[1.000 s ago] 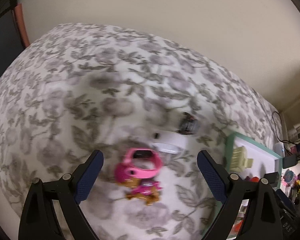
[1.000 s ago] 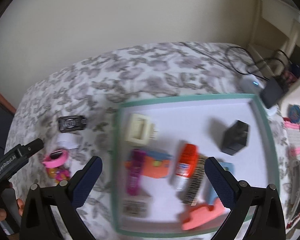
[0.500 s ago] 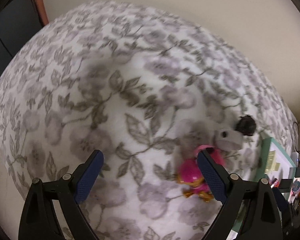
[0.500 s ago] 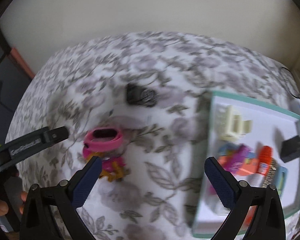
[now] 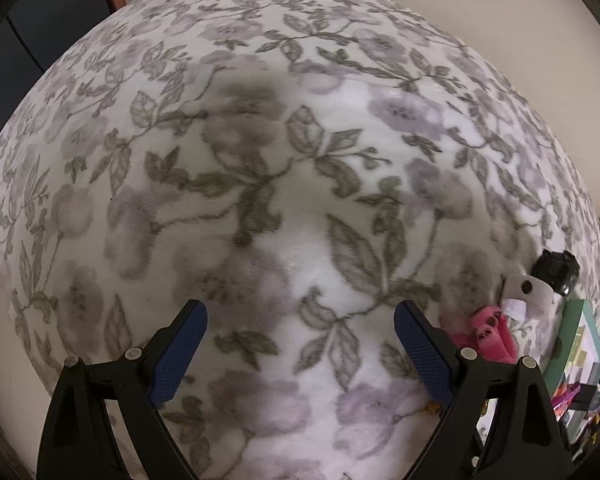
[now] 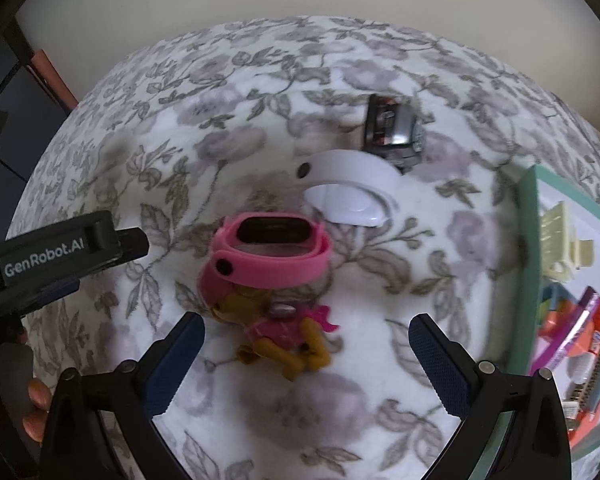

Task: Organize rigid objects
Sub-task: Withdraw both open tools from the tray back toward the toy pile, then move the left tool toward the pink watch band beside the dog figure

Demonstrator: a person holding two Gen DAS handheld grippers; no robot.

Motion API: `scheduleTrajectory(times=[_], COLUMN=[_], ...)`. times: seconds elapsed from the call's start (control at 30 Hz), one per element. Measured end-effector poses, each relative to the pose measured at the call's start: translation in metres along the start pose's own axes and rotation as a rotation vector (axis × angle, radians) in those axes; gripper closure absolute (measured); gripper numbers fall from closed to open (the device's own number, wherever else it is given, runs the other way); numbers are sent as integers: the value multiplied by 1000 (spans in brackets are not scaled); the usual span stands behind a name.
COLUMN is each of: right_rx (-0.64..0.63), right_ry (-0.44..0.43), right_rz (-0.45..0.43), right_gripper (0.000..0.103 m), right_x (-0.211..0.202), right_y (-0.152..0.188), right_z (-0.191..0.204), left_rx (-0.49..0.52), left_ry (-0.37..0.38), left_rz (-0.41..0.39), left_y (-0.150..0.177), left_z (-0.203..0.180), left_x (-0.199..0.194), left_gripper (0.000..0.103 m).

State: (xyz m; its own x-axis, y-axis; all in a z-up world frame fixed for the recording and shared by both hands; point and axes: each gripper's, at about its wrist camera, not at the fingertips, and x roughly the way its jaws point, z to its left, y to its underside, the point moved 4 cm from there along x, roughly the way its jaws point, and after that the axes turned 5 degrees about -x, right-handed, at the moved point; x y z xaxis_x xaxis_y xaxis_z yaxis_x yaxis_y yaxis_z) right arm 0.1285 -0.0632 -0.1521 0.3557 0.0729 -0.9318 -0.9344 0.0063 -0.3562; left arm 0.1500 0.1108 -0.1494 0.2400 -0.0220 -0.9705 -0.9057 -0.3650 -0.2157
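The right gripper [image 6: 306, 344] hangs spread wide over the pink-and-tan plastic dog figure [image 6: 276, 300] on the floral blanket [image 6: 260, 80]; it has swung off the green-rimmed tray [image 6: 526, 240]. The left gripper [image 5: 300, 340] gapes over bare fabric.

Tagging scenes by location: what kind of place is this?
Probably a bedroom at home: a soft floral blanket like a bedspread, a pink toy dog on it, and a green-rimmed tray of small household items.
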Motion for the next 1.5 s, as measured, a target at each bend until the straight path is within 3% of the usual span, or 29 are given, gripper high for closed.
scheduleTrajectory(times=[0.2, 0.5, 0.9, 1.33, 1.5], right_rx=[-16, -21, -32, -33, -41], right_ry=[8, 42, 39, 18, 14], right_rz=[5, -13, 26, 46, 48], right_gripper=[0, 25, 26, 26, 26], right_x=[16, 18, 5, -5, -5], right_y=[-2, 3, 17, 31, 32], right_z=[17, 19, -12, -47, -46], left_rx=[-38, -45, 23, 169, 218], left_ry=[13, 46, 130, 241, 206], left_rz=[-4, 6, 30, 112, 139], left_y=[1, -5, 5, 35, 45], left_z=[8, 2, -41, -104, -115], left_x=[-3, -5, -9, 0, 9], left_gripper=[8, 8, 8, 8, 8])
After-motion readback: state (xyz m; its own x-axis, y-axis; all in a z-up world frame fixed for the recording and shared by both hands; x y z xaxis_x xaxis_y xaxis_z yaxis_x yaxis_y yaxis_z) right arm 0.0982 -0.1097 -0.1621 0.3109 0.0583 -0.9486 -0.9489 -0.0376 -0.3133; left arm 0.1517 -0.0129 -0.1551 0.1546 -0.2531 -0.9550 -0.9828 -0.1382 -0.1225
